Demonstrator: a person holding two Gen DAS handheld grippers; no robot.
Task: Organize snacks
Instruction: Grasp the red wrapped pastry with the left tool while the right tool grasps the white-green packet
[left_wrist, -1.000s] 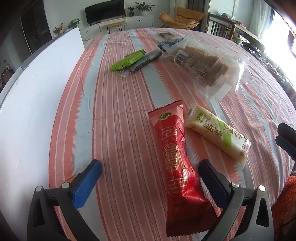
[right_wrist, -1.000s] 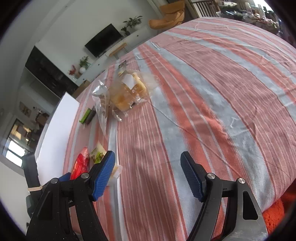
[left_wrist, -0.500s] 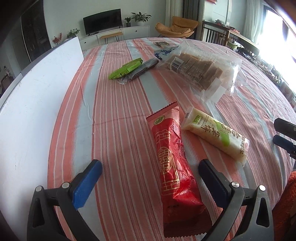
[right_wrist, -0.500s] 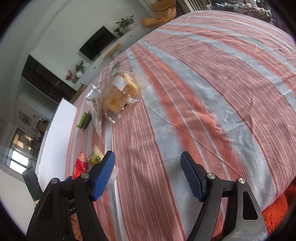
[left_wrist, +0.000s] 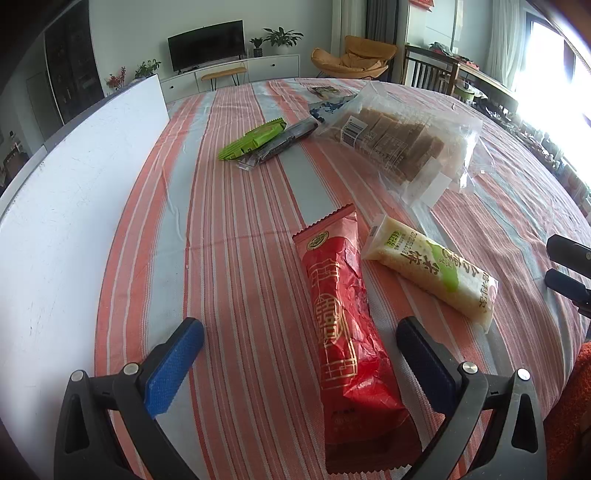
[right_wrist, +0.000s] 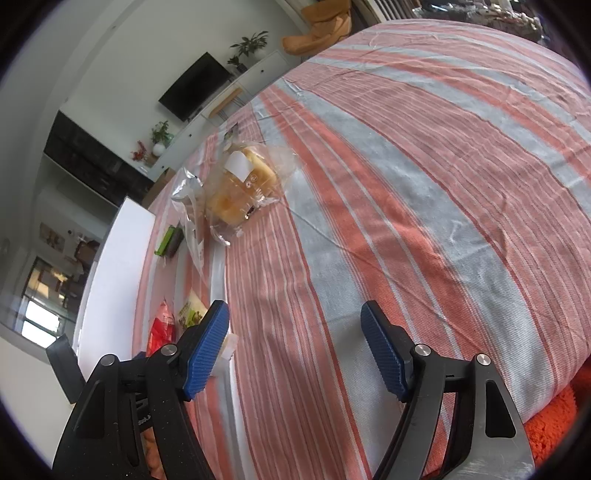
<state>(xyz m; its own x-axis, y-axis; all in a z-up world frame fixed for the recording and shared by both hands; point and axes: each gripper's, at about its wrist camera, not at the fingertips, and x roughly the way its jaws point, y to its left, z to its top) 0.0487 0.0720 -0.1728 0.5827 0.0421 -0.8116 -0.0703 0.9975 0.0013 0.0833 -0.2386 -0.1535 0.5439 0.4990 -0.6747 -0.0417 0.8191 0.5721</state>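
My left gripper (left_wrist: 299, 347) stands open low in its frame, jaws wide apart over the striped cloth (left_wrist: 236, 206) of the worktop, gripping nothing. The red pack (left_wrist: 341, 314) runs lengthwise from mid-frame down to the bottom edge, its lower half lying between my jaws nearer the right one, though I cannot tell whether that pad touches it. Just right of it, angled toward the lower right, lies the white pack (left_wrist: 432, 267), close to the red one at its upper end. Up the frame, well apart from these, the green pack (left_wrist: 255, 142) and dark pack (left_wrist: 280, 146) lie side by side, touching; right of them sits the clear bag of brown slices (left_wrist: 399, 142). A white board (left_wrist: 66, 229) borders the cloth along the left. Between board and red pack the cloth is bare. My right gripper (right_wrist: 295, 347) is open too, holding nothing, with bare cloth between its jaws and across the right half of its frame; a bread bag (right_wrist: 240, 184) sits upper left there.
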